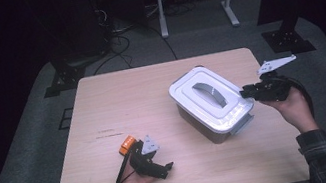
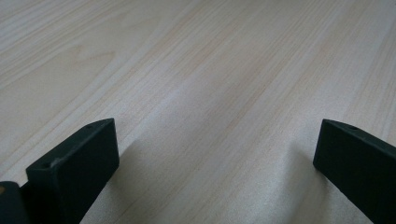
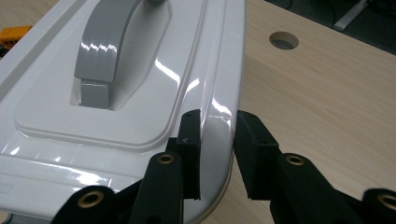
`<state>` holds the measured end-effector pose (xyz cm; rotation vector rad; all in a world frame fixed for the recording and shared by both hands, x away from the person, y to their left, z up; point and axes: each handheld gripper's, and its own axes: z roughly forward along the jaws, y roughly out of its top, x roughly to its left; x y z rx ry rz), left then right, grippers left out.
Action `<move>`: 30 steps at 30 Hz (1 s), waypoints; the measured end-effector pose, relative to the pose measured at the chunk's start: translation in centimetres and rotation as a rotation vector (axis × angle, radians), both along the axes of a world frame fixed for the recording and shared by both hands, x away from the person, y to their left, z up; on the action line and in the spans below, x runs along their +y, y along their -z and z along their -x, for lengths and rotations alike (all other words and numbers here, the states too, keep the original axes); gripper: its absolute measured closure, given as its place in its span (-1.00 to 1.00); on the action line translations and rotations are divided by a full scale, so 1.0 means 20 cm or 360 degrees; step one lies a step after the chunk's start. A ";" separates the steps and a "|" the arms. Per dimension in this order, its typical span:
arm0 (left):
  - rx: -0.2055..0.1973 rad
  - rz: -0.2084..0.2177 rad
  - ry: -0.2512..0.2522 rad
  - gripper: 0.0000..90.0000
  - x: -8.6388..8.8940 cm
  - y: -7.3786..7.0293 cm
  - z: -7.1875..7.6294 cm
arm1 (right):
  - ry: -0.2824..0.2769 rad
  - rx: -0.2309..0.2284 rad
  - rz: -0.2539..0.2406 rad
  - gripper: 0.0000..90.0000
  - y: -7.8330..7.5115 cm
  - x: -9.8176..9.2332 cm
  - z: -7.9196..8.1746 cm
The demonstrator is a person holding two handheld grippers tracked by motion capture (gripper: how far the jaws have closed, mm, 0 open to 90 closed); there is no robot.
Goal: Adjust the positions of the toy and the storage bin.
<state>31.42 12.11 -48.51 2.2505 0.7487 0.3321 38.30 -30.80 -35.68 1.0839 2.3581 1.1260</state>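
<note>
While the left gripper (image 1: pixel 156 166) rests low on the table (image 1: pixel 150 88) at lower left of the high view, its jaws stand wide apart with bare wood between them. An orange block (image 1: pixel 126 144) lies just beside it, toward the upper left. Right of centre sits the white container (image 1: pixel 212 108), its lid (image 3: pixel 116 93) carrying a grey handle (image 1: pixel 212 94); a grey latch (image 1: pixel 242 124) hangs at its lower right corner. Further right, the right gripper (image 1: pixel 248 92) meets the lid's right rim. Seen from the right gripper view, the right gripper (image 3: pixel 217 140) is clamped on that rim, one pad above, one below. A round hole (image 3: pixel 284 40) marks the tabletop at upper right, well apart.
</note>
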 end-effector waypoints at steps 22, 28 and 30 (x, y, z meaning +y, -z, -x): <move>0.0003 -0.0008 0.0001 -1.00 0.00 0.00 0.00 | -0.0184 -0.0011 0.0032 0.59 0.00 0.09 0.24; -0.0001 -0.0003 0.0000 -1.00 0.00 0.00 0.00 | -0.0197 -0.0016 0.0033 0.59 0.00 0.10 0.30; -0.0001 -0.0003 -0.0001 -1.00 0.00 0.00 0.00 | -0.0196 -0.0018 0.0043 0.59 0.00 0.10 0.31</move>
